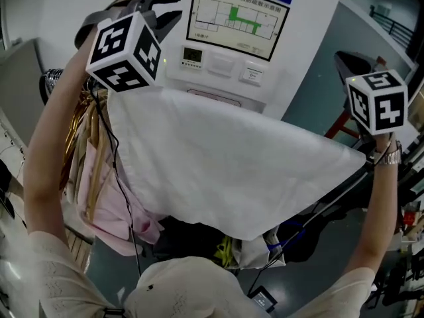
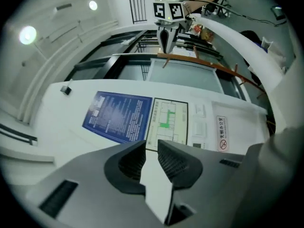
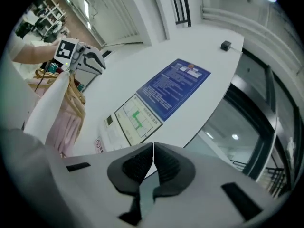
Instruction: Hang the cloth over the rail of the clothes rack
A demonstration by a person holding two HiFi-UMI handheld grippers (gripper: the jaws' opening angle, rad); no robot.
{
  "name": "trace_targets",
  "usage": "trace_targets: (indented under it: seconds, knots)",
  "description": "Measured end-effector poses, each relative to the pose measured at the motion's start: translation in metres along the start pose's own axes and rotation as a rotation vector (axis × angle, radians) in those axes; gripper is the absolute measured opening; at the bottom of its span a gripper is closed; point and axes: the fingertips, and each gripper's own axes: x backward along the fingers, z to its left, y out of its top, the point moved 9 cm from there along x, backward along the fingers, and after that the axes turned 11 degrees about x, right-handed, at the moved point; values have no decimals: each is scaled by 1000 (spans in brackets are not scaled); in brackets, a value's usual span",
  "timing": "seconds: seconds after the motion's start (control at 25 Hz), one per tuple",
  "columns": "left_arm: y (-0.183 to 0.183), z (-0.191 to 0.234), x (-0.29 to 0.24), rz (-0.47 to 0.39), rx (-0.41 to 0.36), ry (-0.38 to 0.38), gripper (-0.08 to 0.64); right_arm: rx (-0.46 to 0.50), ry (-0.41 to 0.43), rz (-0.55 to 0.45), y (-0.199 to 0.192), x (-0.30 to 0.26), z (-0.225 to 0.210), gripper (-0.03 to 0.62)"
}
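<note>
Both arms point(image 1: 53, 151) raised, white cloth point(image 1: 232, 164) spread: right tongs point(image 3: 154, 145) pinch it, left tongs point(image 2: 152, 142) parted around it.

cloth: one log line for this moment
cloth held up spread, not hung yet | left tongs apart, cloth between | right tongs shut on cloth

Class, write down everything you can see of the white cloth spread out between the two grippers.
The thin white fabric cloth is spread wide and mostly smooth, its lower edge dipping to a point. The right gripper clamps one corner; the other corner lies between the left gripper's parted jaws.
</note>
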Motion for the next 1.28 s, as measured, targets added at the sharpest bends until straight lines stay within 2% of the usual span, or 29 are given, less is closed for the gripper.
trace_targets:
  seconds: [0.08,0.16,0.24,0.32,0.44,0.48,0.52,0.64,0.68,0.72,0.84,0.88,1.0,1.08,1.2,1.28]
  knots:
    - [11,-3,23,-13,-7,48,61,6,-58,-51,17,23,6,18]
    - [18,-13,44,-45,3,27,44,-7,-67,-107,31,45,19,18]
    - [18,-18,65,-89,55,21,26,-30,-69,-157,42,67,34,18]
    - [13,-19,90,-139,172,51,14,-61,-91,-208,51,90,51,18]
    - [5,-35,133,-239,425,71,12,-155,-98,-308,53,122,84,18]
    - [2,-43,145,-264,477,75,12,-181,-88,-334,50,128,98,18]
    - [-1,-51,153,-268,490,90,12,-193,-85,-345,48,133,112,18]
    - [-19,-66,162,-183,422,162,12,-191,-96,-310,39,144,145,18]
    - [-25,-67,164,-158,416,160,12,-191,-82,-297,37,147,151,18]
    - [-31,-65,168,-128,418,119,12,-196,-57,-288,34,150,154,18]
    - [-44,-61,168,-19,391,-139,14,-208,26,-271,28,155,153,18]
    - [-47,-60,165,6,364,-182,14,-209,44,-265,26,155,152,18]
    - [-55,-56,156,127,233,-180,15,-204,70,-246,20,150,158,20]
    - [-55,-59,149,206,174,-232,25,-191,78,-246,20,145,164,20]
    - [-53,-61,135,286,160,-331,69,-184,88,-270,24,138,170,20]
    - [-53,-60,129,318,165,-346,78,-179,90,-282,25,135,170,20]
